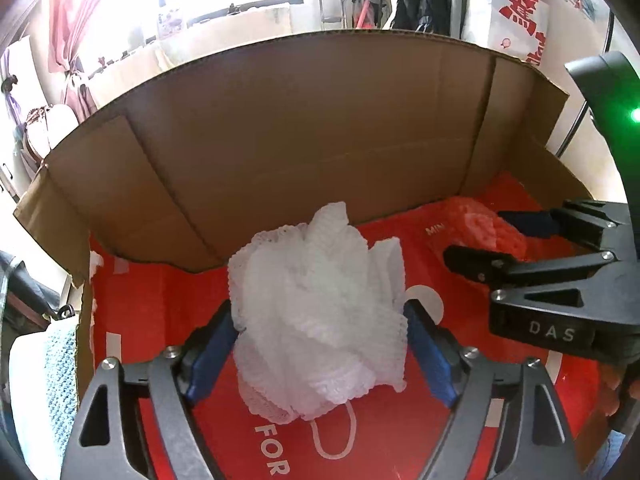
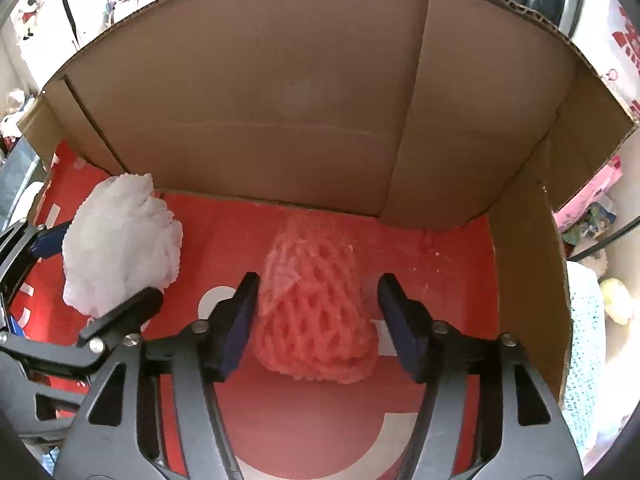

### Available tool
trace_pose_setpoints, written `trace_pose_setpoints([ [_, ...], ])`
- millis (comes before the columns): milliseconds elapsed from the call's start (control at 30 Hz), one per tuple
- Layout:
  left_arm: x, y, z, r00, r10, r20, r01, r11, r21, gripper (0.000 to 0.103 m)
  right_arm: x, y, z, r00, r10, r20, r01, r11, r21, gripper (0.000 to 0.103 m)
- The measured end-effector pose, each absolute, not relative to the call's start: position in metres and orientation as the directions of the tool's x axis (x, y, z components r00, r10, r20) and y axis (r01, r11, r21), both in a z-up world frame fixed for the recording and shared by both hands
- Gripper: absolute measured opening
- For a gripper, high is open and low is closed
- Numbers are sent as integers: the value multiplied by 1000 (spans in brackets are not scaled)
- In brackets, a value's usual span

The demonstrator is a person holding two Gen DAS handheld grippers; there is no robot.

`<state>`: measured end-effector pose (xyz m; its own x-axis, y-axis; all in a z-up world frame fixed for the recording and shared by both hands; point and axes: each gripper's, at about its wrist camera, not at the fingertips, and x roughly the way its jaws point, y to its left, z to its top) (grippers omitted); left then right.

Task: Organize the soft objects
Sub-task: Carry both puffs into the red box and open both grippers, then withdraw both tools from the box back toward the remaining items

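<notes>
White foam net [image 1: 316, 304] pinched between left gripper [image 1: 320, 344] fingers, right gripper [image 2: 316, 328] fingers spread around pink foam net [image 2: 316, 308] inside cardboard box [image 2: 280, 100].

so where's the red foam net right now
The red foam net lies on the box's red floor, centred in the right wrist view between the open fingers of the right tool, right of the white foam net.

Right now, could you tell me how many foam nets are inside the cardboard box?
2. The white foam net sits between the left tool's pads; the pink foam net lies on the red floor between the right tool's open pads.
</notes>
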<state>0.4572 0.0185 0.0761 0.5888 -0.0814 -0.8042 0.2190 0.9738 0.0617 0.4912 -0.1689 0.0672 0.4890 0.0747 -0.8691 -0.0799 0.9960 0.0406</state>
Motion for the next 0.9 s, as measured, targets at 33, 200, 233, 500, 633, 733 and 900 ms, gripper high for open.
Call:
trace_pose_setpoints([
  [33,456,18,77,591,-82,-802,221,973,63,86,494,-169,69,490,73,-869,-80,996,38,62],
  [200,452,15,82,606,-88,-790,226,972,65,93,494,-167,75,493,67,-867,-83,996,30,62],
  [233,451,14,83,609,-89,-788,225,972,65,94,494,-167,78,496,63,-866,-83,996,25,62],
  [500,438,16,94,623,-94,-776,219,974,58,97,477,-160,92,521,65,-851,-85,996,24,66],
  [633,426,21,106,633,-94,-769,208,977,52,99,468,-167,108,539,62,-840,-68,997,30,67],
  [733,410,24,122,655,-96,-749,200,979,50,102,453,-155,116,558,58,-828,-55,998,33,68],
  [900,377,31,152,688,-129,-714,209,978,25,103,418,-173,146,610,75,-789,-53,997,54,77],
])
